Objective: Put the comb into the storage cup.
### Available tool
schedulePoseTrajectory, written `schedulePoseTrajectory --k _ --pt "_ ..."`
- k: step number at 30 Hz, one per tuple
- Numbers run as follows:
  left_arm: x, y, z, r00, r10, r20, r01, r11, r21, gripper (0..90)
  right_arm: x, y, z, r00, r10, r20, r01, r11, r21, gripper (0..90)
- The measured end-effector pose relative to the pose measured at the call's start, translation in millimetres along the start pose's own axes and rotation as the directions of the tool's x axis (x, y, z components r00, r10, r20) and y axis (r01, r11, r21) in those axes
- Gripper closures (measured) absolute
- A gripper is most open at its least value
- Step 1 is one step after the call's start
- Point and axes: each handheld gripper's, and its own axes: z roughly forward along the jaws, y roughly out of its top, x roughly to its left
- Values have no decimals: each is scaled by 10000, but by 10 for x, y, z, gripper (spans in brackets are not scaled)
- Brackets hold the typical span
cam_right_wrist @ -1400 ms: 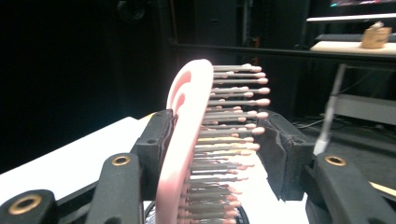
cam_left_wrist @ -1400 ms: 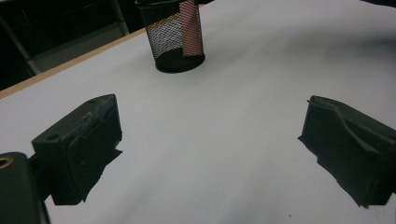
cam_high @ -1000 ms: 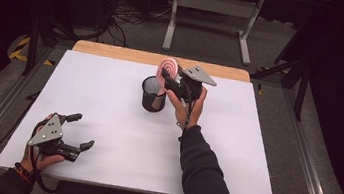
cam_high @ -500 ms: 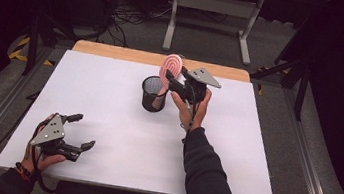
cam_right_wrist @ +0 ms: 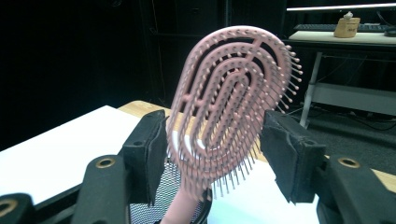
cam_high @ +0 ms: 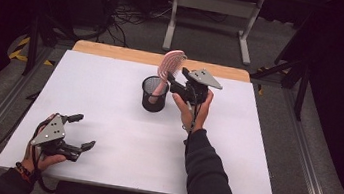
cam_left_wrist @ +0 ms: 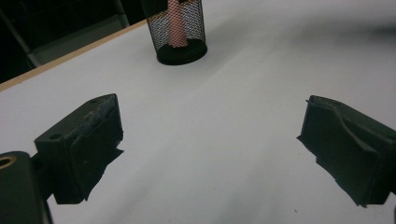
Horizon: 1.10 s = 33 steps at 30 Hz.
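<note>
Idle at the near-left of the white surface (cam_high: 109, 99), the left hand-held gripper (cam_high: 85, 131) rests with jaws spread wide and nothing between them. Mid-surface, the black wire-mesh cup (cam_high: 154, 93) now holds the pink oval vented plastic hairbrush (cam_high: 170, 67), handle down. The right hand-held gripper (cam_high: 172, 78) brackets the brush head, its jaws just opening, pads apparently clear; release looks done, so next it should back straight off without tipping the cup.

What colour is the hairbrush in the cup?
Pink hairbrush, clearest in the right gripper view.

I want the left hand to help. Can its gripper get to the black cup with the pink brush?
Probably yes. The left gripper stands open and holds nothing, with only bare white table between it and the black mesh cup. The right gripper, beside the pink brush, could crowd it.
</note>
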Motion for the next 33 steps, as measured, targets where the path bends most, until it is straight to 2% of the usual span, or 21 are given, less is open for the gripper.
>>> schedulePoseTrajectory --k 7,21,28,33 --pt "-3 1 4 10000 3 14 -3 10000 -10 65 -2 -1 -21 10000 -34 -3 34 10000 -32 408" --pt "-20 8 5 9999 109 62 -109 9999 3 63 21 61 -113 9987 -501 -52 500 9987 -121 390" --pt "-33 18 0 9997 214 73 -214 9998 -19 61 31 119 -192 9950 -1000 84 1003 9935 -531 389" --pt "-32 18 -2 9997 219 70 -219 9998 -15 61 55 163 -225 9913 -1312 139 1317 9903 -451 382"
